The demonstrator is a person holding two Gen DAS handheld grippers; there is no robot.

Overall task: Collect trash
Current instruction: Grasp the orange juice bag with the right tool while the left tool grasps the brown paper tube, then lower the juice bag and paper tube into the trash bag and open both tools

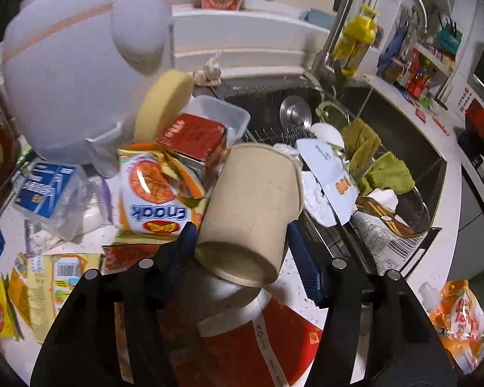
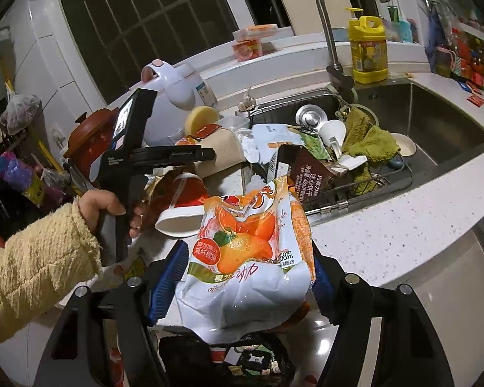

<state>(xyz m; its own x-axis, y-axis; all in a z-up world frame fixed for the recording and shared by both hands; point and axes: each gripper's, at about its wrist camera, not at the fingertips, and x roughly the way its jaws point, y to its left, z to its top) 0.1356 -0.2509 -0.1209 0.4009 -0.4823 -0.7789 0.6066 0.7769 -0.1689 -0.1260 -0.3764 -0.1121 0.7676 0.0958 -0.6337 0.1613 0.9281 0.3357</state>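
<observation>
Kitchen clutter covers a pale speckled worktop [image 1: 293, 277] beside a steel sink [image 2: 435, 119]. Two hand-held grippers are at work collecting trash.

Left gripper [image 1: 242, 242]: its blue-padded jaws sit either side of a tan paper cup [image 1: 251, 206], which lies tipped on its side near the worktop's front edge, base toward the camera. The jaws are partly closed around the cup's lower body; the pads look close to its wall, but whether they are pressing it cannot be told. The cup leans against an orange snack wrapper [image 1: 155, 190] and a red box [image 1: 193, 135], with a red and white paper cup [image 1: 242, 332] lying just in front of it.

The tan cup looks light and thin-walled, so it would likely crush under a hard squeeze. A hold low on the body, near the stiffer base ring, seems safest; the smooth paper may slip if gripped too gently.

Right gripper [image 2: 248, 267]: its jaws hold an orange and white plastic snack bag [image 2: 245, 258] above a dark trash bag [image 2: 229, 361] at the worktop's front edge. The snack bag is soft, crinkly and light, and bulges between the pads.

A person's hand [image 2: 109, 206] in a fuzzy yellow sleeve [image 2: 38, 267] grips the left gripper's handle.
</observation>
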